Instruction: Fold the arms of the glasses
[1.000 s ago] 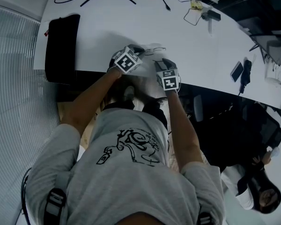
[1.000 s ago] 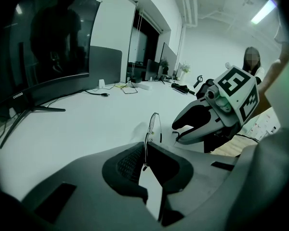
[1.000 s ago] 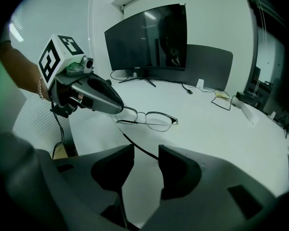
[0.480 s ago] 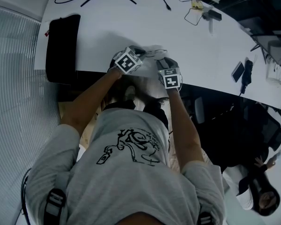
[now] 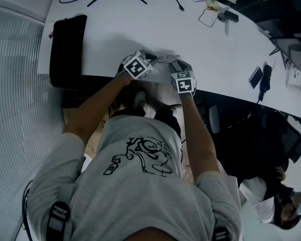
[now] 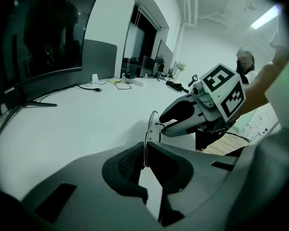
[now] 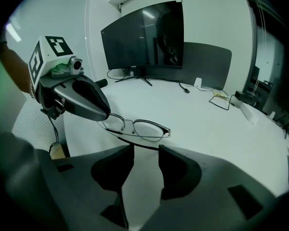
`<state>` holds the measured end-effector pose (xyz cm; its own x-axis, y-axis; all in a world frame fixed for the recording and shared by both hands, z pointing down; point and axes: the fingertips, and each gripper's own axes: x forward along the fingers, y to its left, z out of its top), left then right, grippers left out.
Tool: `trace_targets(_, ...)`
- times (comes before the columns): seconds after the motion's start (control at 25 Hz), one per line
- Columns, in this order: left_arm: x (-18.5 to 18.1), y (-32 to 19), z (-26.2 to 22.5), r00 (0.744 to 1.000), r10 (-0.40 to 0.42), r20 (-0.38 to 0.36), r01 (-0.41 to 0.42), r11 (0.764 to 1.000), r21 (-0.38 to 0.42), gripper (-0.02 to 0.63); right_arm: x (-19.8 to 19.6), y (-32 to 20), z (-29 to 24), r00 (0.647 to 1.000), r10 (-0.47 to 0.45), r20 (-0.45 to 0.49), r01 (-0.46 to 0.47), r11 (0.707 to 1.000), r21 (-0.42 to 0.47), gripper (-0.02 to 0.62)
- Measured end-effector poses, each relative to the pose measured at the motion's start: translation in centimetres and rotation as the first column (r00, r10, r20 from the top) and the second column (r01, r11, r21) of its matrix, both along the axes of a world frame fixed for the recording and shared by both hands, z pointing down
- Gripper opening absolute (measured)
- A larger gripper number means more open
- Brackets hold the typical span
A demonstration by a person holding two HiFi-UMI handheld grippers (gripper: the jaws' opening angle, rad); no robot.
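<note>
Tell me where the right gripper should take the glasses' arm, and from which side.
Take the thin dark arm mid-length, pushing straight ahead. It runs crosswise just beyond the open right gripper, so its fingers could likely straddle it. The left gripper pinches the glasses at one lens rim, steadying them.
</note>
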<state>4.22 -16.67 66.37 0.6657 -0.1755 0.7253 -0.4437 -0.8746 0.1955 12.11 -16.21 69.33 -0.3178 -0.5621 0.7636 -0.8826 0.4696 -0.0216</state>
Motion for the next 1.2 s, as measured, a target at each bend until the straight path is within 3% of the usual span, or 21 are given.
trace_targets(0.6,0.6,0.5,0.4,0.999,0.038,0.022,-0.038,0.999,0.019,0.038,0.5,-0.4,0.0,1.000,0.018,0.013,-0.018,1.000,-0.012,0.172)
trace_targets(0.92,0.6,0.3,0.4,0.994,0.070,0.085,-0.084,0.981,0.175,0.038,0.4,0.5,0.3,0.999,0.007,0.054,-0.005,0.999,-0.038,0.139)
trace_targets(1.2,0.7,0.9,0.7,0.988,0.091,0.127,-0.121,0.962,0.247,0.038,1.5,1.5,-0.5,0.997,0.030,0.066,-0.028,0.999,-0.019,0.122)
